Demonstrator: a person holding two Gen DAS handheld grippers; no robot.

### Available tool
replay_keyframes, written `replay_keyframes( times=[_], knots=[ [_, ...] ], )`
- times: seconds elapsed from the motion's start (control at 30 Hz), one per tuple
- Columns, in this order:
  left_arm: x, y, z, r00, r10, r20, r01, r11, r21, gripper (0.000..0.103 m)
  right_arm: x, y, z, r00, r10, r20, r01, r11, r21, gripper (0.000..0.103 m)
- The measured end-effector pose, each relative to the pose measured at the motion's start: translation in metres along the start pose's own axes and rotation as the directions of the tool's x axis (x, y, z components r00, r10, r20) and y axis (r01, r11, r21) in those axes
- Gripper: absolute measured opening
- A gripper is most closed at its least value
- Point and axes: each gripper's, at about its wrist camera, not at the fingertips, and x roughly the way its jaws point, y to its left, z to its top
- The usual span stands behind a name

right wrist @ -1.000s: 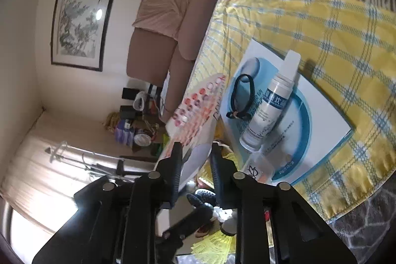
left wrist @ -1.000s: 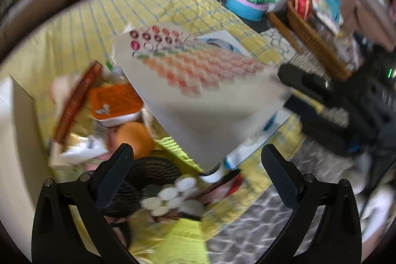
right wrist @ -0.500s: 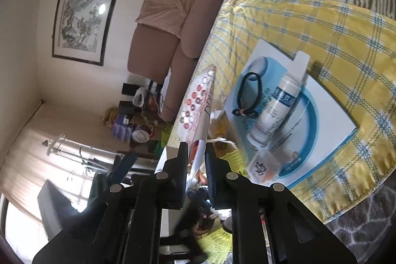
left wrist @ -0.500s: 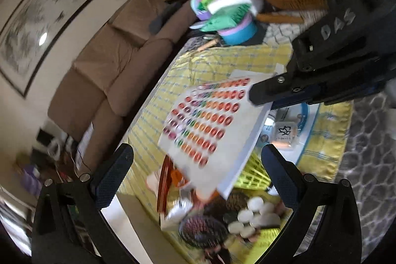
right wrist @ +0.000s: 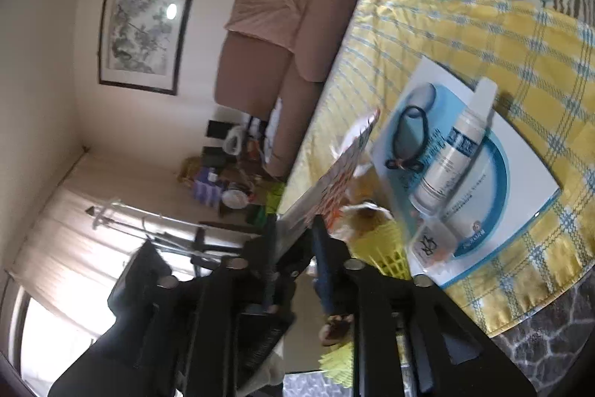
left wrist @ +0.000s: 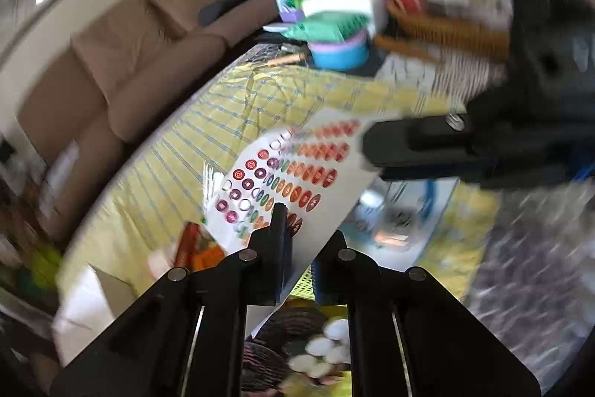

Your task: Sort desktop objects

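Closing: left gripper [left wrist: 299,240], wide apart a second ago, now clenched on the sticker sheet's [left wrist: 297,170] lower edge.
Right gripper [right wrist: 293,240]: also clamped on that sheet, opposite side.
Sheet position: lifted, tilted over the surface's [left wrist: 178,166] near edge, above the yellow basket [right wrist: 383,248].
Meaning: looks like a two-handed hold or handover; sorting placement pending.
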Motion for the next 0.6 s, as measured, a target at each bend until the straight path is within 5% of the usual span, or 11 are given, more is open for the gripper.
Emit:
replay_keyframes(
  times=[0.07,0.17,0.23,0.33,0.5,0.6],
  knots=[
    [-0.009,0.020,0.000,0.997,-0.072,0.009,0.073,0.992,-0.104,0.011,-0.010,0.004,0.002,0.998,0.031,0.047,-0.031,1.000,0.002,0.059],
    [-0.026,0.048,0.004,0.978,-0.197,0.066,0.208,0.930,-0.302,0.009,-0.024,0.004,0.005,0.994,0.040,0.106,-0.042,0.999,0.020,0.059],
    [-0.035,0.077,0.006,0.947,-0.288,0.138,0.320,0.840,-0.439,0.008,-0.026,0.002,0.004,0.993,0.033,0.111,-0.038,0.998,0.041,0.059],
    [-0.054,0.121,-0.010,0.879,-0.381,0.285,0.475,0.660,-0.582,0.008,-0.010,-0.006,-0.009,0.998,0.048,0.050,-0.052,0.995,0.088,0.060],
    [-0.077,0.172,-0.040,0.787,-0.408,0.463,0.614,0.447,-0.650,0.008,0.027,0.004,-0.048,0.990,0.115,-0.084,-0.104,0.987,0.123,0.061],
    [-0.098,0.187,-0.069,0.737,-0.387,0.555,0.674,0.353,-0.649,0.008,0.042,0.023,-0.070,0.978,0.167,-0.121,-0.154,0.982,0.111,0.066]
  ],
)
